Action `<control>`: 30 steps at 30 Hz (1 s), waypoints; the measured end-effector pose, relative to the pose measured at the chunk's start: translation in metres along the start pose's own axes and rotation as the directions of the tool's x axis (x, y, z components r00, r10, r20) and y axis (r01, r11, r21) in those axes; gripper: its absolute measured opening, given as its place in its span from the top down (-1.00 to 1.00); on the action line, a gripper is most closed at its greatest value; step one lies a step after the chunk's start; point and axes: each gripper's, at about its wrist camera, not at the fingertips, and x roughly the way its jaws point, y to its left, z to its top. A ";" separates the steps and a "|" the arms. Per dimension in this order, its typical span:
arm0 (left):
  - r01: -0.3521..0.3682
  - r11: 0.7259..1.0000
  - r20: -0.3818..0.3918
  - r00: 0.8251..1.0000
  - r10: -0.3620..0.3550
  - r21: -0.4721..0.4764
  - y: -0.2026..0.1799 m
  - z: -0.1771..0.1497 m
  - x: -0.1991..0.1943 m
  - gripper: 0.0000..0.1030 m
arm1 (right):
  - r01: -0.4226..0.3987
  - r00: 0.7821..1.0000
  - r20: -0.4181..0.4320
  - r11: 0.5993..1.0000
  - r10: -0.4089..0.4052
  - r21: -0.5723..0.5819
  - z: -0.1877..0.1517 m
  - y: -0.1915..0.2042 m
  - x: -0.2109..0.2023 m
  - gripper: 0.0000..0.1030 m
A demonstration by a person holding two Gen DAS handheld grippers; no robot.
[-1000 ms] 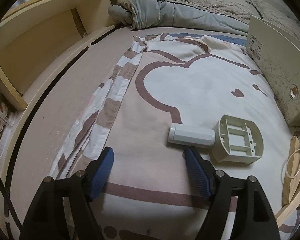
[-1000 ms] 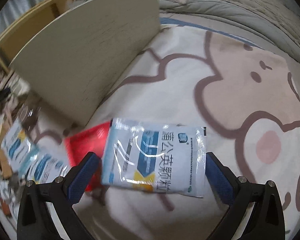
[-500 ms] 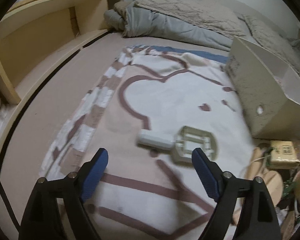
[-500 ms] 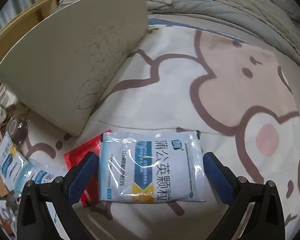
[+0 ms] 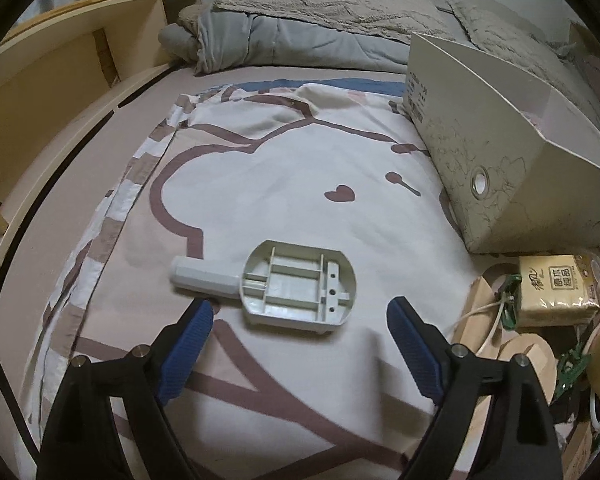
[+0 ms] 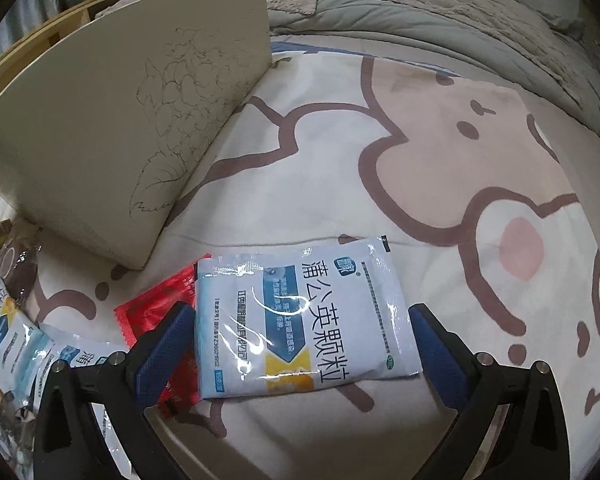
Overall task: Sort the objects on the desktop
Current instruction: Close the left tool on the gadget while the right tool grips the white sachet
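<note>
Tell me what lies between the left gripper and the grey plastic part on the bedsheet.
Nothing but bare bedsheet lies between the left gripper and the grey plastic part, as the left wrist view shows.

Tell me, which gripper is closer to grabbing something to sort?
Probably right: the right gripper already straddles the white-and-blue sachet, jaws open. The left gripper sits short of the grey plastic part.

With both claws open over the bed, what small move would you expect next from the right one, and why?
Probably a short dip to close on the white sachet. The right claw is open with the sachet lying flat between its fingers, partly over a red packet, and the pads are not pressing it.
</note>
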 end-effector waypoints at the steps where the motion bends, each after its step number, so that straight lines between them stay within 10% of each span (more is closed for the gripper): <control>1: -0.005 1.000 -0.001 1.000 0.005 -0.001 -0.001 0.000 0.000 -0.73 | -0.003 1.000 -0.004 1.000 0.003 0.006 0.000 -0.001 0.000 -1.00; 14: -0.105 0.994 0.002 0.994 0.105 -0.007 -0.016 -0.001 0.014 -0.72 | 0.035 0.998 0.048 0.999 -0.035 0.011 -0.006 0.004 -0.003 -1.00; 20: -0.102 0.993 -0.028 0.994 0.101 -0.054 -0.007 -0.004 0.023 -0.29 | 0.069 0.994 0.085 0.998 -0.069 -0.001 -0.011 0.009 -0.009 -1.00; 30: -0.071 0.995 -0.004 0.997 0.071 -0.073 -0.004 -0.003 0.015 -0.25 | 0.077 0.989 0.129 0.996 -0.071 -0.043 -0.015 0.021 -0.019 -0.63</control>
